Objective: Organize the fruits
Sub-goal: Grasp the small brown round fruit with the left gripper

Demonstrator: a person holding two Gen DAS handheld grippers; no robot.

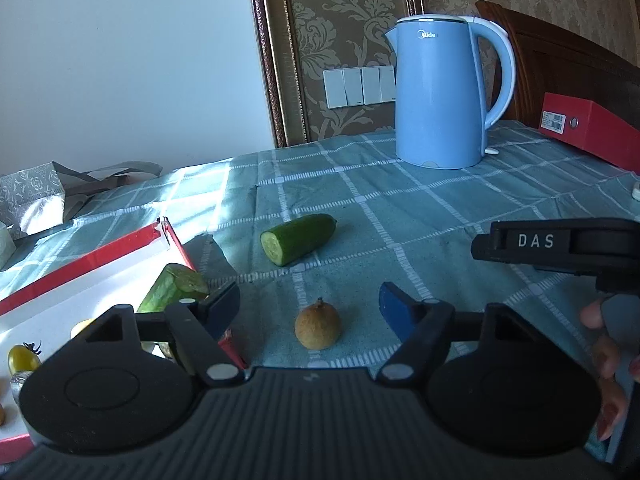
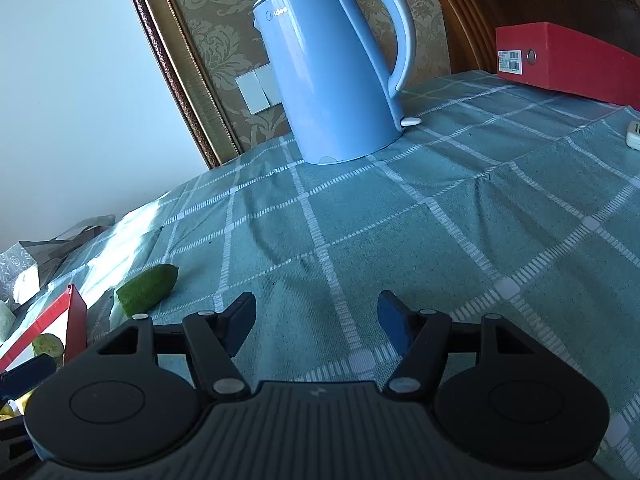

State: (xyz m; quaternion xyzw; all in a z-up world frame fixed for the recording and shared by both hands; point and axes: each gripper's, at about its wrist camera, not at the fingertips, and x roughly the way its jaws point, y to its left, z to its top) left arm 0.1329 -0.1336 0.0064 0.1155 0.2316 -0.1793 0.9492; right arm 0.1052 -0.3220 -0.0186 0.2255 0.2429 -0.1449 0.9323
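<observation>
**Small brown fruit sat between the spread fingers of the left hand-held gripper**

The surface [image 1: 400, 208] was the largest thing in view, covered by a teal cloth with a white grid, sunlit along its left side. Behind it stood a plain white wall and a panel of gold damask wallpaper in a dark beaded frame, with a row of white wall switches [image 1: 358, 86] low on the panel. A tall blue kettle [image 1: 438, 92] stood upright at the far side of the surface, and a red box [image 1: 588, 128] lay to its right against dark wooden furniture.

At the left edge a white tray with a red rim [image 1: 92, 260] held a cut cucumber piece [image 1: 172, 286] leaning near its corner and a small yellow-green tomato [image 1: 22, 358] closer to the camera. A second cucumber half [image 1: 298, 238] lay on the cloth just beyond the tray's corner, cut face toward the camera.

The left hand-held gripper [image 1: 310, 306] had its fingers spread wide apart, holding nothing. The small brown fruit [image 1: 318, 328] rested on the cloth directly between the two fingertips, touching neither. The right hand-held gripper [image 2: 316, 320] was likewise spread open and empty over bare cloth, well to the right of the cucumber half and apart from it; its black body, marked DAS, showed at the right edge of the left wrist view.
</observation>
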